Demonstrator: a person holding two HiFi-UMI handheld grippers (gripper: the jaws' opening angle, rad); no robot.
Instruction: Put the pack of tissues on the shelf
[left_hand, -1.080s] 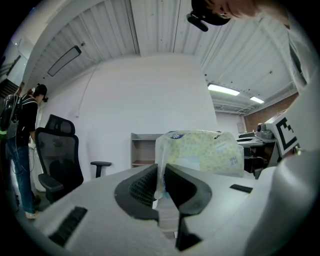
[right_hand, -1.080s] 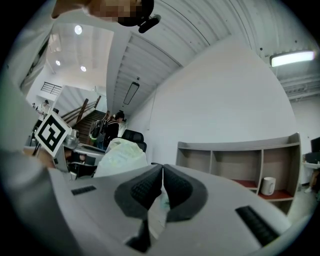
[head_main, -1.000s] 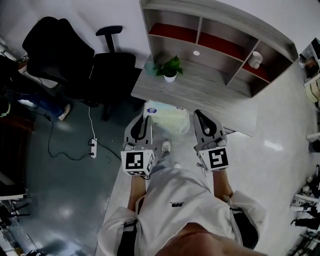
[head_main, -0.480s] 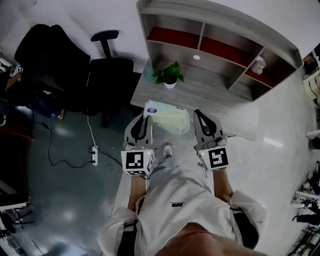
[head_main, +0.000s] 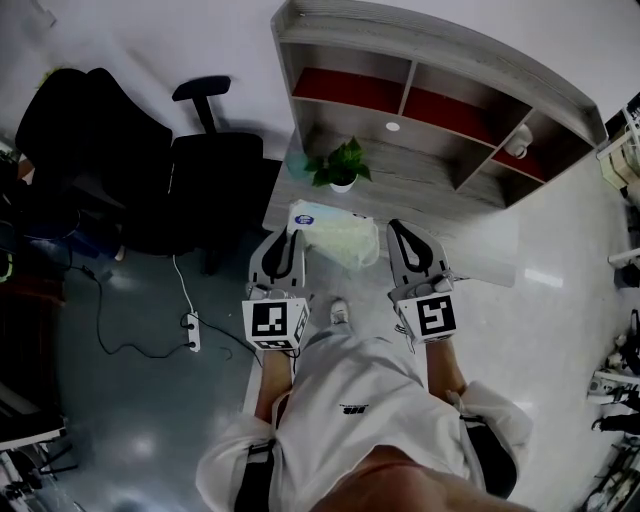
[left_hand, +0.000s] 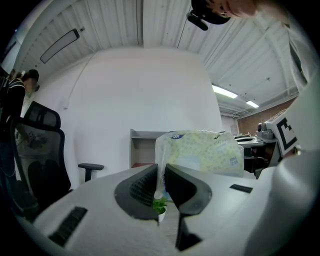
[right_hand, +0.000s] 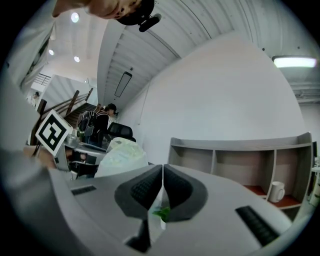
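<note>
The pack of tissues (head_main: 335, 230), in a pale yellow patterned wrap, hangs between my two grippers above the desk's front edge. My left gripper (head_main: 292, 238) is shut on the wrap's left edge; the left gripper view shows the film pinched between its pads, with the pack of tissues (left_hand: 200, 152) just beyond my left gripper (left_hand: 161, 180). My right gripper (head_main: 397, 232) is shut at the pack's right edge, and a thin pale strip shows between the closed pads of the right gripper (right_hand: 162, 185). There the pack of tissues (right_hand: 120, 155) bulges to the left. The grey shelf (head_main: 430, 35) with red-backed bays stands ahead.
A small potted plant (head_main: 340, 165) stands on the desk (head_main: 450, 215) just beyond the pack. A white mug (head_main: 517, 142) sits in the right bay. Black office chairs (head_main: 205, 165) stand to the left. A power strip (head_main: 193, 332) and cable lie on the floor.
The shelf and desk have slid slightly down in the head view and the chairs leftward. Both grippers and the pack keep their places relative to each other.
</note>
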